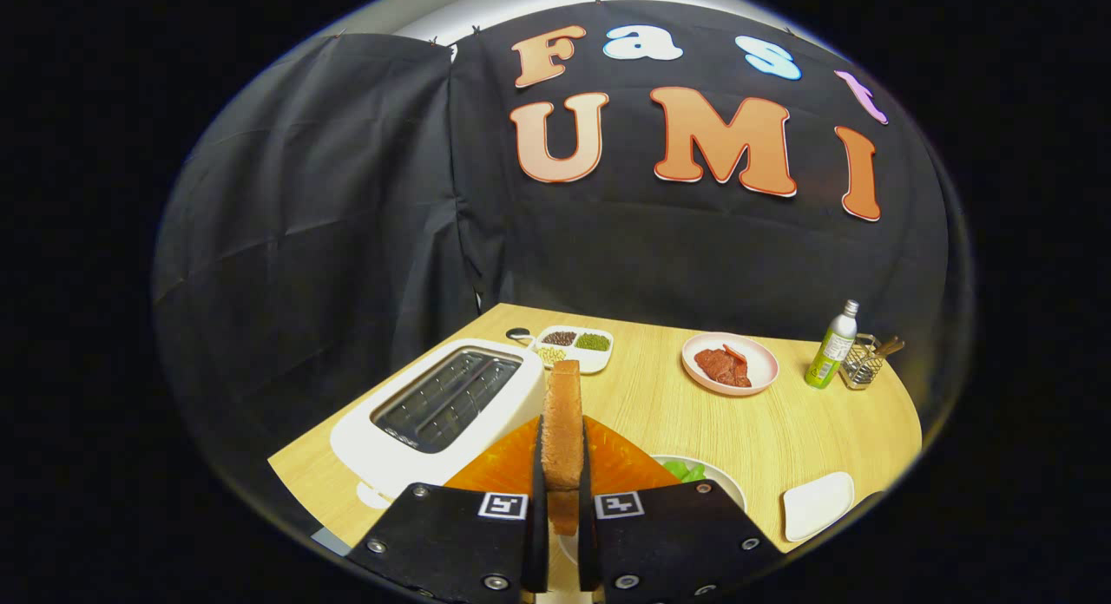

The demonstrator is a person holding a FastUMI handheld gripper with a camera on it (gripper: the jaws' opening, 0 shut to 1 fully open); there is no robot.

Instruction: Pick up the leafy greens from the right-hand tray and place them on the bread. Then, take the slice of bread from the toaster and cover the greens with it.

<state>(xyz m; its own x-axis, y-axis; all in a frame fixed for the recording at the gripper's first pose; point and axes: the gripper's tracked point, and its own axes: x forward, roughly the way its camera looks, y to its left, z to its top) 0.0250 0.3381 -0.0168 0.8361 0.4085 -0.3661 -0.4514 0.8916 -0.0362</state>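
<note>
Brightness: even, fairly bright on the wooden table (781, 430); the booth wall behind it stays dark and matte.
Light source: seems overhead, judging by the pale band above the wall.
Shadows: soft and short; a faint one lies beside the bottle (831, 344) at the table's far corner.
Glare: mild sheen on the toaster (434, 413) top and on the pink plate (755, 361) rim.
Distortion: strong fisheye; the table's edges bow, and the wall curves.
Focus: table things sharp; the bread slice (562, 426), pinched between both fingers of the gripper (562, 508), is slightly soft.
</note>
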